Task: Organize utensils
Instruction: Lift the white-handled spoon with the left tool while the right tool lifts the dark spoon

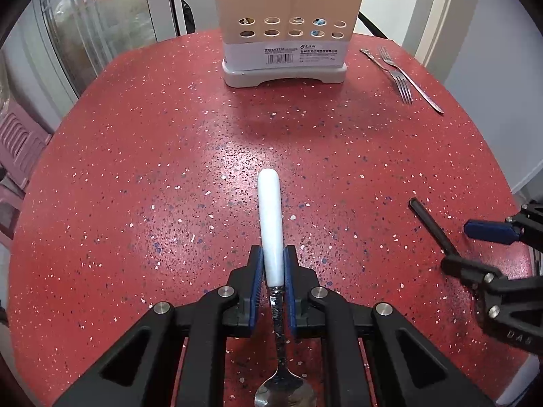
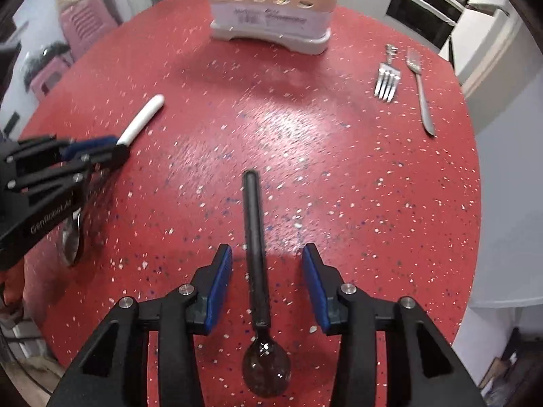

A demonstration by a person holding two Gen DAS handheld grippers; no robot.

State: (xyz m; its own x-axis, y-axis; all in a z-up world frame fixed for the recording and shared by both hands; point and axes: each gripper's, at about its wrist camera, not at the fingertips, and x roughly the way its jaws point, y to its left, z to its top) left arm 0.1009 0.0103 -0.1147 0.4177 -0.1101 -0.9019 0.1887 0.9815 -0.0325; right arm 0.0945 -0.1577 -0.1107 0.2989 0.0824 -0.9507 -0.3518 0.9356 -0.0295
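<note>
My left gripper (image 1: 272, 257) is shut on a white-handled spoon (image 1: 269, 217), its pads pressing the handle near the metal neck; the bowl points back toward me. In the right wrist view the left gripper (image 2: 101, 147) holds that spoon (image 2: 142, 120) at the left. My right gripper (image 2: 265, 249) stands open over a black spoon (image 2: 254, 247) lying on the red speckled table (image 2: 339, 186); the handle lies between the fingers, untouched by either pad. A beige utensil holder (image 1: 285, 34) with chopsticks in it stands at the far edge.
Two metal forks (image 1: 402, 84) (image 2: 387, 81) lie side by side at the far right of the table, right of the holder (image 2: 271, 6). A pink stool (image 1: 17, 142) stands off the table's left edge. White walls and a cabinet border the right side.
</note>
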